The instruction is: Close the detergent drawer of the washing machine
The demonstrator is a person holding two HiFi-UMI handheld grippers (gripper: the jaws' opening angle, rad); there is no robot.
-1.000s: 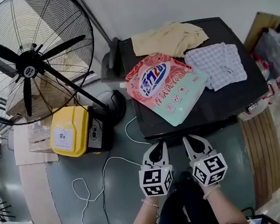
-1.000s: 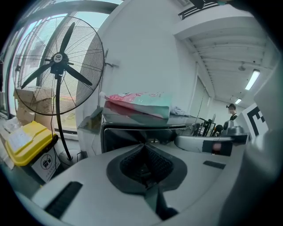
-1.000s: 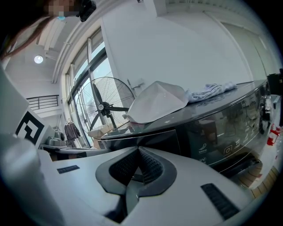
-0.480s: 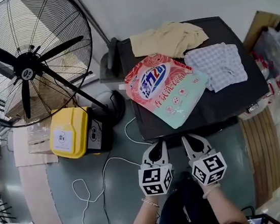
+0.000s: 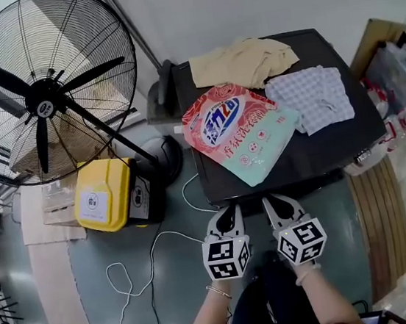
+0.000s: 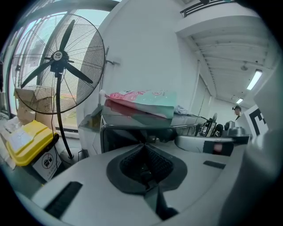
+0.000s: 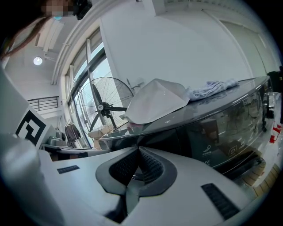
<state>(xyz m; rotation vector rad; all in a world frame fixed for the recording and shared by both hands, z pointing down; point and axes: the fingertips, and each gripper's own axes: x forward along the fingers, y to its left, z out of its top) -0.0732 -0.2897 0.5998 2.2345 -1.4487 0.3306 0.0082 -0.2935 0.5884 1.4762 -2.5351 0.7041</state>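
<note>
The black washing machine (image 5: 313, 154) stands just ahead of me, and its front edge (image 5: 287, 183) lies right above both grippers. On its lid lie a pink and teal detergent bag (image 5: 241, 128), a beige cloth (image 5: 243, 60) and a checked cloth (image 5: 312, 97). My left gripper (image 5: 232, 210) is shut and empty, its tips just short of the machine's front left corner (image 6: 104, 130). My right gripper (image 5: 268, 201) is also shut and empty, close to the dark control panel (image 7: 221, 145). I cannot make out the detergent drawer in any view.
A big black floor fan (image 5: 45, 89) stands at the left, its base (image 5: 159, 156) next to the machine. A yellow box (image 5: 103, 195) sits on the floor beside it. White cables (image 5: 146, 265) trail over the floor. Wooden boards (image 5: 381, 230) lie at the right.
The head view has shifted slightly. Both grippers stay shut in nearly the same place before the machine's front.
</note>
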